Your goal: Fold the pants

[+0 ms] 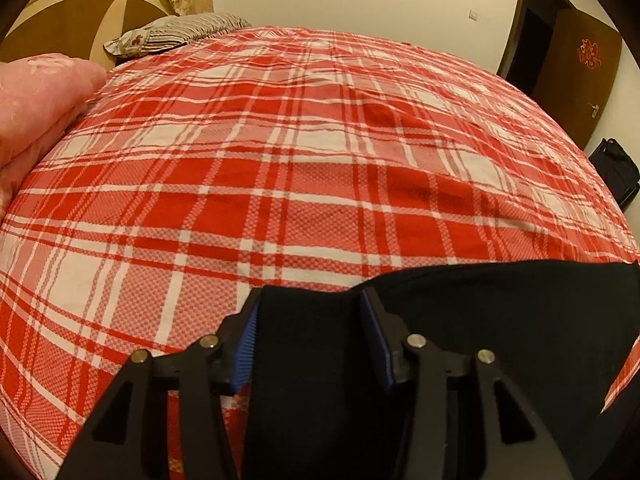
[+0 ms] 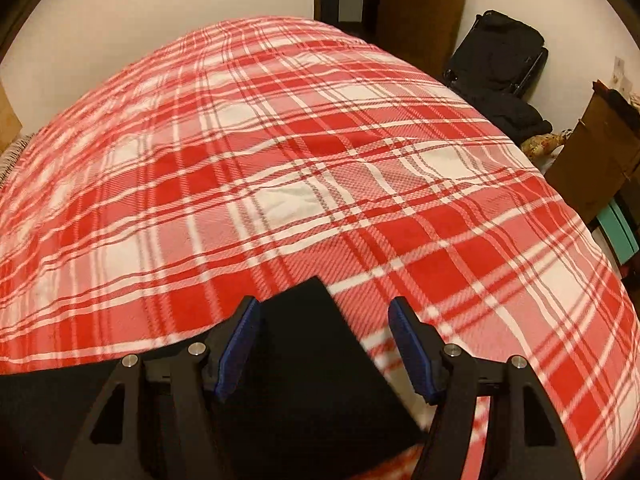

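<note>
Black pants (image 1: 500, 320) lie flat on a red and white plaid bed cover (image 1: 280, 152). My left gripper (image 1: 310, 300) is open, its blue-padded fingers astride the pants' left corner, with cloth between them. In the right wrist view the pants (image 2: 304, 360) show as a flat black panel with a pointed corner on the bed cover (image 2: 280, 160). My right gripper (image 2: 324, 308) is open above that corner; the left pad (image 2: 236, 344) lies over the cloth and the right pad (image 2: 412, 352) over the cover.
A pink quilt (image 1: 36, 120) and a striped pillow (image 1: 176, 32) lie at the bed's far left by the headboard. A brown door (image 1: 576, 72) and a black bag (image 2: 496, 52) stand beyond the bed. Cardboard boxes (image 2: 600, 160) stand at the right.
</note>
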`<state>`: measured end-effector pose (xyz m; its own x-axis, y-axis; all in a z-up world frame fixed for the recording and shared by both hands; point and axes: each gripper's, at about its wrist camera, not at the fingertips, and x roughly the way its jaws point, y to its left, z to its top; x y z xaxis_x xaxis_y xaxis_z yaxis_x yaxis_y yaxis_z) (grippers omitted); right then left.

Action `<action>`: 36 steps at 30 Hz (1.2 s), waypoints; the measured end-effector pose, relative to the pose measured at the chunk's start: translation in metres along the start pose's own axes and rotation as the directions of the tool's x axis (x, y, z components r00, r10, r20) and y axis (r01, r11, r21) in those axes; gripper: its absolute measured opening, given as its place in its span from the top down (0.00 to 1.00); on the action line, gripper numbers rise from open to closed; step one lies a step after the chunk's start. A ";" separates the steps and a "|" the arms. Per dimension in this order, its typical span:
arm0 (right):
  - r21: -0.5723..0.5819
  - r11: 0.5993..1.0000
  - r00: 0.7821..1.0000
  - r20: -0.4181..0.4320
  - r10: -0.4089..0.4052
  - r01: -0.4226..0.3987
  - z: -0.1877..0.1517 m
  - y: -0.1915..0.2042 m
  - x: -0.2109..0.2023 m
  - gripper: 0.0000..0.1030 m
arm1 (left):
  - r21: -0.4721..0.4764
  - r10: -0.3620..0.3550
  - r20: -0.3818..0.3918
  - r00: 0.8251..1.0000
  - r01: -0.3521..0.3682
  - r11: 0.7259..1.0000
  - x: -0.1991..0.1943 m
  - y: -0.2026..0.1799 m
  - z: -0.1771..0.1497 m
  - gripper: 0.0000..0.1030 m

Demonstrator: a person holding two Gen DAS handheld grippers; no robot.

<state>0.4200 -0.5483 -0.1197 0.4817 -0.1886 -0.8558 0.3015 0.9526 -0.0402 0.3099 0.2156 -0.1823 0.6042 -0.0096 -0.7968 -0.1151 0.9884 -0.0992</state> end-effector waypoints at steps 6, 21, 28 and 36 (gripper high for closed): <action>-0.014 1.000 1.000 -0.020 0.021 -0.022 0.002 -0.004 0.024 0.34 | 0.009 0.010 0.001 1.000 -0.010 1.000 0.001 -0.001 0.000 0.49; -0.055 0.984 0.983 0.063 0.170 -0.167 -0.016 -0.002 -0.033 0.92 | 0.049 -0.063 0.025 0.998 0.062 0.997 -0.011 -0.009 0.001 0.88; -0.106 0.977 0.968 0.153 0.197 -0.182 -0.033 -0.008 -0.082 0.92 | 0.030 -0.102 0.073 0.992 0.100 0.994 -0.036 -0.007 0.004 0.88; -0.098 0.956 0.915 0.276 0.293 -0.277 -0.075 -0.038 -0.135 0.92 | 0.038 -0.175 0.166 0.971 0.171 0.985 -0.076 -0.004 0.001 0.88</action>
<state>0.2820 -0.5412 -0.0409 0.7565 0.0408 -0.6527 0.0744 0.9862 0.1479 0.2651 0.2128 -0.1206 0.7374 -0.1568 -0.6570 0.0198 0.9773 -0.2110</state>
